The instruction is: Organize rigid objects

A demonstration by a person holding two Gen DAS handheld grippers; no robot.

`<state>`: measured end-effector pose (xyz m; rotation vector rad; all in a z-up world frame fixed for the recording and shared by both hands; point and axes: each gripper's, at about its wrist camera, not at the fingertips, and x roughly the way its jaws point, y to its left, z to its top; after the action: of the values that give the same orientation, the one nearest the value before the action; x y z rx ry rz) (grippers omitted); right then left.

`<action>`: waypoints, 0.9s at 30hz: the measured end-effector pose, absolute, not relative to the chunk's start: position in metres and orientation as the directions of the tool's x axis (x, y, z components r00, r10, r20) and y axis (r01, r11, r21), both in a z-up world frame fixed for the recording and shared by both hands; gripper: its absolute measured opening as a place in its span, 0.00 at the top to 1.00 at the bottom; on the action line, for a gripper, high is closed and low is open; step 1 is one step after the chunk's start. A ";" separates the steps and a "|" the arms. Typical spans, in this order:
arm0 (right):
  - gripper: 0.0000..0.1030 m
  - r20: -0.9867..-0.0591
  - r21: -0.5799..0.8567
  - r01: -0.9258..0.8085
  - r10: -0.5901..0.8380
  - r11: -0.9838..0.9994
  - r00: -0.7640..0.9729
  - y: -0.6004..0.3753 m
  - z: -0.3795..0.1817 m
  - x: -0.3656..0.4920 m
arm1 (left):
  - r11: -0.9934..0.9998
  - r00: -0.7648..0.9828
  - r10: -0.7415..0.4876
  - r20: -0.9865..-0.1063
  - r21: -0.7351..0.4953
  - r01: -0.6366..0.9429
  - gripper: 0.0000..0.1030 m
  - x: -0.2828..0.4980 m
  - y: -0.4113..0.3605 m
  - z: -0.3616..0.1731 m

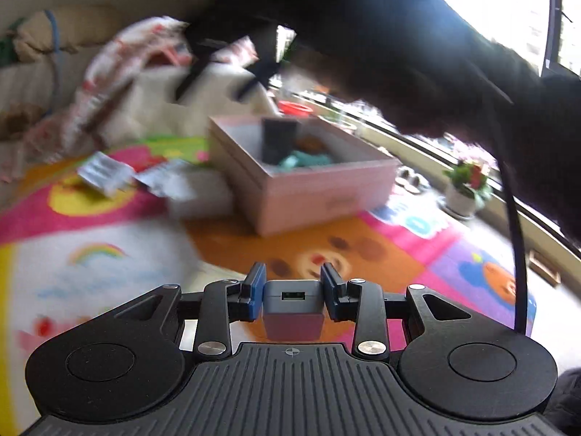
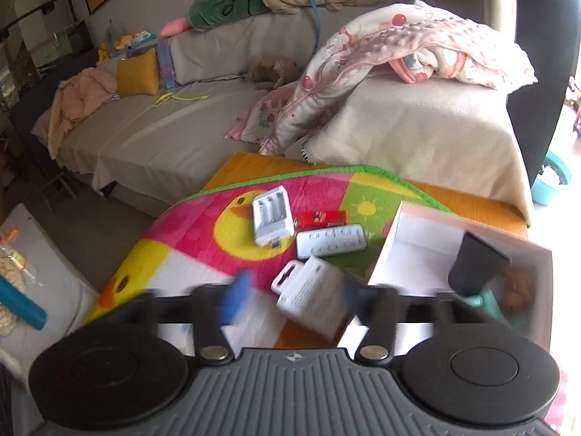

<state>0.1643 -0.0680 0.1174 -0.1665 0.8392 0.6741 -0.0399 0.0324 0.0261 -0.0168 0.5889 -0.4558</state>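
My left gripper [image 1: 293, 290] is shut on a small grey USB charger block [image 1: 292, 299], its blue pads pressing both sides, above the colourful play mat [image 1: 363, 247]. Ahead stands an open pink box [image 1: 308, 189] holding a black object [image 1: 279, 138] and teal and brown items. In the right wrist view my right gripper [image 2: 296, 296] is open and blurred. A white packaged box [image 2: 312, 299] lies tilted on the mat between its spread fingers, untouched. The pink box [image 2: 388, 243] is just to its right, with the black object [image 2: 475, 265] inside.
On the mat lie a white battery charger [image 2: 272, 218], a red pack [image 2: 319, 218] and a flat white case [image 2: 330, 241]. A sofa with a blanket [image 2: 399, 54] lies behind. A person's dark sleeve [image 1: 417, 43] crosses the top of the left wrist view. A potted plant [image 1: 466, 189] stands by the window.
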 end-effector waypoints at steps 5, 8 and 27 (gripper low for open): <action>0.31 -0.780 -0.006 -0.664 0.412 0.747 0.471 -0.014 0.091 0.186 | 0.886 0.747 -0.458 -0.481 -0.180 0.428 0.62 -0.038 0.034 0.013; 0.31 -0.789 -0.093 -0.702 0.378 0.706 0.484 0.021 0.074 0.197 | 0.868 0.730 -0.496 -0.470 -0.260 0.422 0.60 -0.035 0.044 0.000; 0.54 -0.807 -0.083 -0.780 0.417 0.621 0.418 0.025 0.081 0.158 | 0.840 0.713 -0.535 -0.453 -0.377 0.391 0.64 -0.027 0.058 -0.001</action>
<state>0.1582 0.0254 0.0814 -0.4934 0.8407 0.7896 -0.0269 0.0580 -0.0005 -0.2631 0.5810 -0.5193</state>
